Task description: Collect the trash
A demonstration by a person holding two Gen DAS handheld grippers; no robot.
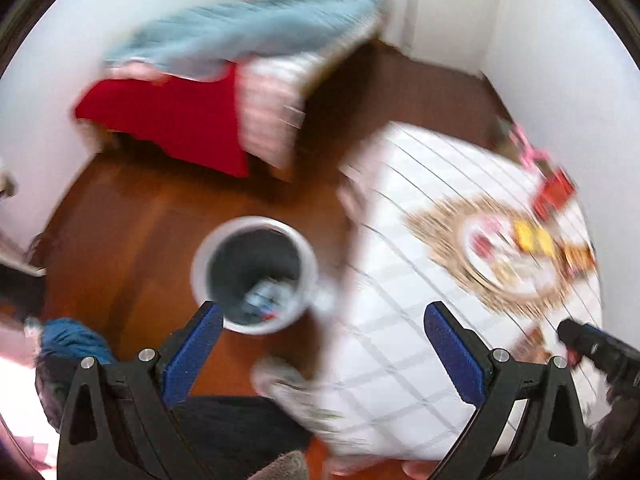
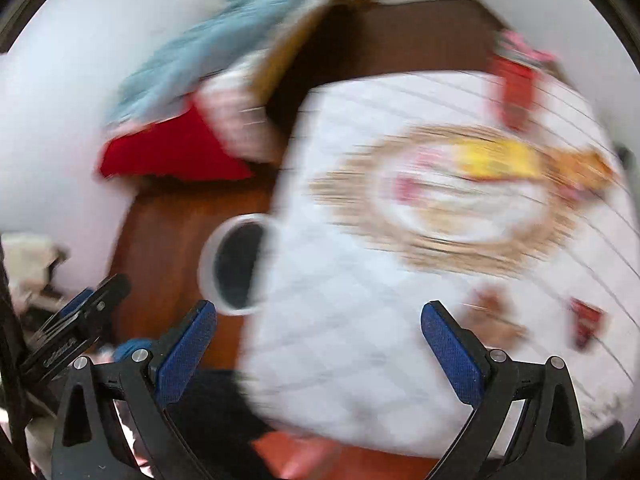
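Bin point(image 1: 256, 272): we are seeing it standing upright on the floor—white rim, dark inside.
Trash point(image 1: 266, 300): lying blurred at its bottom.

— What is sitting on the table point(image 2: 360, 340)?
— A woven placemat point(image 2: 452, 200) under a white plate point(image 2: 460, 200), with blurred wrappers point(image 2: 496, 160) lying at the frame's right.
— And the wooden floor point(image 1: 140, 220)?
— It is carrying a white bin point(image 1: 256, 276), centre-left.

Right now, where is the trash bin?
The trash bin stands on the brown floor just left of the white table, ahead of the open left hand-held gripper.
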